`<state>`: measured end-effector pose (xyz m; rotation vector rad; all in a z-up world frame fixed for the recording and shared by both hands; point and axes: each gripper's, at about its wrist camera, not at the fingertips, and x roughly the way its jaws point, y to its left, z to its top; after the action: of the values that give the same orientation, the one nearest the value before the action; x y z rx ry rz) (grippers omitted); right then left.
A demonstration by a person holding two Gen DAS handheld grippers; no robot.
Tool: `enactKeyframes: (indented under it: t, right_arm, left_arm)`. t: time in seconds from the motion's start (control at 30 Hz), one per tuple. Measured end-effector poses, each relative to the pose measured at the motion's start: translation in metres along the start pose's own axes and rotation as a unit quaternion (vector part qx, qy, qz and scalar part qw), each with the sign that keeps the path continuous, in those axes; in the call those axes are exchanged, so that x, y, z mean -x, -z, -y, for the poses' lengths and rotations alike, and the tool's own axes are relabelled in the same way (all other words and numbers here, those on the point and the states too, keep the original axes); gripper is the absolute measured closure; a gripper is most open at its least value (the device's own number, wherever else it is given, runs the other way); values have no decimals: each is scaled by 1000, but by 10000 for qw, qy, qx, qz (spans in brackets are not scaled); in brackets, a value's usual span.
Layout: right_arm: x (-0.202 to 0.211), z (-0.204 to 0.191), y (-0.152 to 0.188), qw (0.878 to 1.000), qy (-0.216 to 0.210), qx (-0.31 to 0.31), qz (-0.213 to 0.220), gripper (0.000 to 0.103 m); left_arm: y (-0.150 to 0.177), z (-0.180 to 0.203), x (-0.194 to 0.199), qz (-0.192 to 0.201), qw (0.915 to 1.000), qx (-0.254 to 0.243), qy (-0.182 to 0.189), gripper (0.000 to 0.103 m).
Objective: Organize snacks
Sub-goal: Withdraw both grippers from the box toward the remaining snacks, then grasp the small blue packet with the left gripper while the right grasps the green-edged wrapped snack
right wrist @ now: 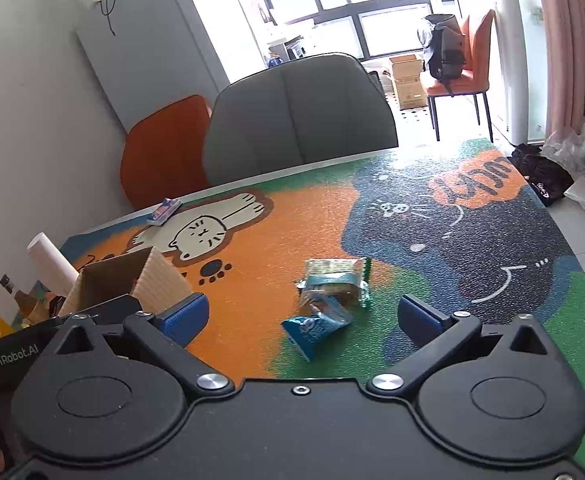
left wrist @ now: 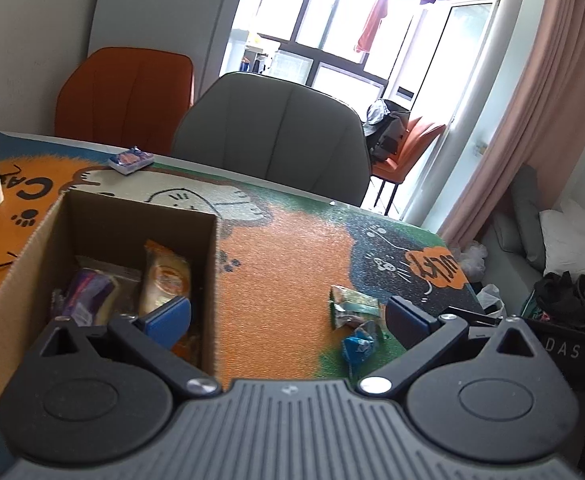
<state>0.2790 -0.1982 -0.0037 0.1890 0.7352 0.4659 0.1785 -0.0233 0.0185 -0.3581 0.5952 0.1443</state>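
Cardboard box (left wrist: 140,216) stands open on the cat-print surface (left wrist: 284,264), already holding several wrapped snacks: an orange-labelled packet (left wrist: 166,280) upright against the right wall, a purple-wrapped one (left wrist: 88,292) beside it, others beneath too jumbled to count. Part done, then. Left out on the surface: a green-and-white packet (right wrist: 334,280) and a crumpled blue packet (right wrist: 314,330), touching each other, well apart from the box; also a small blue-pink packet (left wrist: 131,159) near the far edge by the chairs. Three visible items remain by my reading, possibly more out of view. Left gripper (left wrist: 288,320) hangs partly over the box's right wall, fingers spread wide, nothing between them. Right gripper (right wrist: 304,316) points at the pair of loose packets, fingers likewise fully apart and empty, blue packet lying just ahead between them. Likely next: right side collects that pair; far packet last.
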Motion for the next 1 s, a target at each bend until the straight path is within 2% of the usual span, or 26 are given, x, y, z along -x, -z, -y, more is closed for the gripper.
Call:
enactKeyframes:
  t: [0.17,0.77,0.83,1.0]
  right_arm:
    - [2,15,-1,10000,54,-71,33,0]
    - [-10,64,7,9991,270,-338,10,1]
    - [-13,70,8,9989,245,-403,11,2]
    - [-24,82,8,9984,128,-542,-98,9]
  left_arm:
    - [4,15,-8,-42,9999,-93,-13,0]
    - [29,49,-40,-114,9987,-256,433,3]
    - [32,52,-45,-124,9986,-299,425,5]
    - [35,54,-69,-332,9984,-273,361,20]
